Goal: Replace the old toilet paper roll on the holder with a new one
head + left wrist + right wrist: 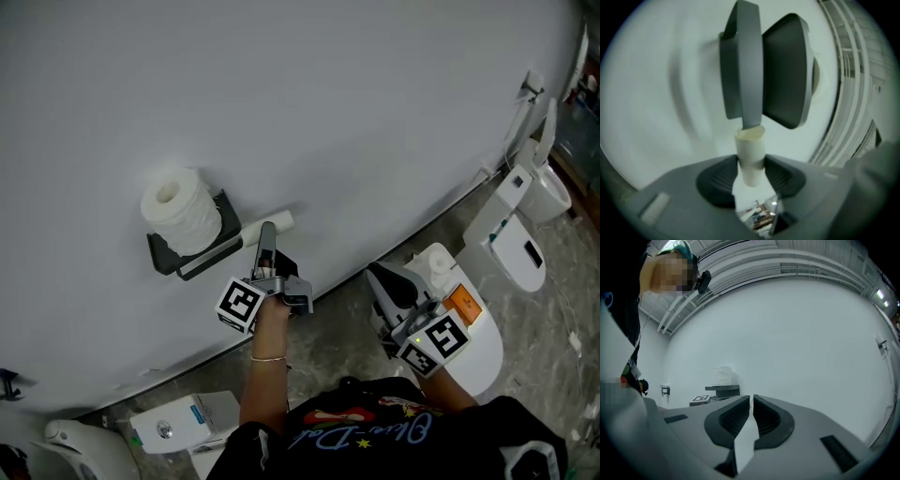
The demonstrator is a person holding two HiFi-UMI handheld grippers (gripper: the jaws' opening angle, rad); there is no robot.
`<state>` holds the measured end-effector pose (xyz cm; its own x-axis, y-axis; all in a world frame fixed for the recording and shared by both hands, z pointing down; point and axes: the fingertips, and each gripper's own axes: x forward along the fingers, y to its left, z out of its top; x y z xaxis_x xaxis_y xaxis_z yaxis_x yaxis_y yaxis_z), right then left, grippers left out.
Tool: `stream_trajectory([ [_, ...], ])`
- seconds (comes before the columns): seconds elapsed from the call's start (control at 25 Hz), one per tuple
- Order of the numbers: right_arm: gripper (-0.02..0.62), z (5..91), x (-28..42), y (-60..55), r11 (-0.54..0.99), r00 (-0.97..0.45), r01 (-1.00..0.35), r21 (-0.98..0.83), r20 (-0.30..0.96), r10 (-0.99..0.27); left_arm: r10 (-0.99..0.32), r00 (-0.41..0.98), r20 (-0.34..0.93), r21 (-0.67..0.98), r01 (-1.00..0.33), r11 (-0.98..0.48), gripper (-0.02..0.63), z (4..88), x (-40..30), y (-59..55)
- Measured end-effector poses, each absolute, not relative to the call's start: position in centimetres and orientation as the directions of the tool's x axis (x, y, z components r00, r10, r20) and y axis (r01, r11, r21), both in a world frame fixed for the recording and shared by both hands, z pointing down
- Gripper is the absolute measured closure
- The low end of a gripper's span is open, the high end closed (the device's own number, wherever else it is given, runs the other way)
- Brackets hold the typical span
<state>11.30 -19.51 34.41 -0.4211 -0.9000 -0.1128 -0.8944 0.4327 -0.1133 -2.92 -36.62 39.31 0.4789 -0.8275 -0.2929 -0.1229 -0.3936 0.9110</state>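
A black wall holder (187, 258) carries a full white toilet paper roll (180, 211) upright on its top shelf. Just right of the holder's bar, my left gripper (267, 232) is shut on the bare cardboard tube (277, 223). In the left gripper view the tube (750, 157) sits pinched between both pads, its open end right at the tip of the holder's bar (743, 70). My right gripper (386, 292) hangs lower right, shut and empty; its jaws (751, 412) meet. From there the roll (723, 376) shows far off on the holder (723, 389).
A white toilet (525, 220) stands at the right by the wall, and a white rounded unit with an orange label (459, 323) sits under my right gripper. A white box (183, 422) lies on the marbled floor at lower left. The wall (356, 112) is plain.
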Motion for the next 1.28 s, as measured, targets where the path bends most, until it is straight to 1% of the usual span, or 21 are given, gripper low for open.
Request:
stream_trajectory([
  [0.16, 0.581, 34.4, 12.0, -19.0, 0.425, -0.413, -0.897, -0.118, -0.112, -0.904, -0.825, 0.48, -0.297, 0.913, -0.11, -0.392, 0.433, 39.0, -2.4, -37.5],
  [0.28, 0.581, 34.5, 12.4, -18.8, 0.422, -0.41, -0.898, -0.122, -0.108, -0.905, -0.809, 0.513, -0.289, 0.891, -0.164, -0.422, 0.433, 38.2, -1.5, -37.2],
  [0.36, 0.581, 34.5, 12.3, -18.8, 0.429, -0.417, -0.894, -0.126, -0.108, -0.902, -0.802, 0.542, -0.252, 0.857, -0.259, -0.445, 0.433, 38.3, -1.1, -36.2],
  [0.48, 0.581, 34.5, 11.7, -18.7, 0.456, -0.444, -0.881, -0.129, -0.11, -0.889, -0.807, 0.562, -0.181, 0.733, -0.47, -0.492, 0.434, 39.1, -1.6, -34.1],
  [0.6, 0.581, 34.8, 10.7, -18.8, 0.496, -0.485, -0.857, -0.142, -0.108, -0.868, -0.822, 0.553, -0.137, 0.64, -0.584, -0.5, 0.434, 39.8, -3.5, -32.1],
  [0.68, 0.581, 34.8, 9.7, -18.9, 0.527, -0.516, -0.837, -0.148, -0.109, -0.85, -0.84, 0.534, -0.099, 0.583, -0.653, -0.484, 0.434, 40.2, -5.1, -30.7],
  [0.84, 0.581, 34.9, 7.6, -19.2, 0.585, -0.574, -0.796, -0.159, -0.112, -0.811, -0.897, 0.441, -0.01, 0.395, -0.823, -0.409, 0.434, 40.4, -8.6, -27.8],
  [0.96, 0.581, 35.1, 5.8, -19.4, 0.627, -0.616, -0.762, -0.161, -0.115, -0.779, -0.917, 0.397, 0.032, 0.252, -0.891, -0.377, 0.434, 40.3, -10.4, -25.4],
  [1.04, 0.581, 35.4, 4.8, -19.4, 0.648, -0.639, -0.743, -0.167, -0.114, -0.761, -0.927, 0.374, 0.024, 0.173, -0.915, -0.365, 0.434, 40.3, -11.4, -23.8],
  [1.12, 0.58, 35.6, 3.7, -19.2, 0.667, -0.659, -0.724, -0.172, -0.111, -0.744, -0.939, 0.344, 0.007, 0.142, -0.93, -0.34, 0.433, 40.5, -12.6, -22.4],
  [1.28, 0.581, 36.1, 1.8, -18.7, 0.707, -0.701, -0.687, -0.17, -0.1, -0.706, -0.967, 0.254, 0.009, 0.179, -0.952, -0.249, 0.433, 41.1, -15.5, -19.8],
])
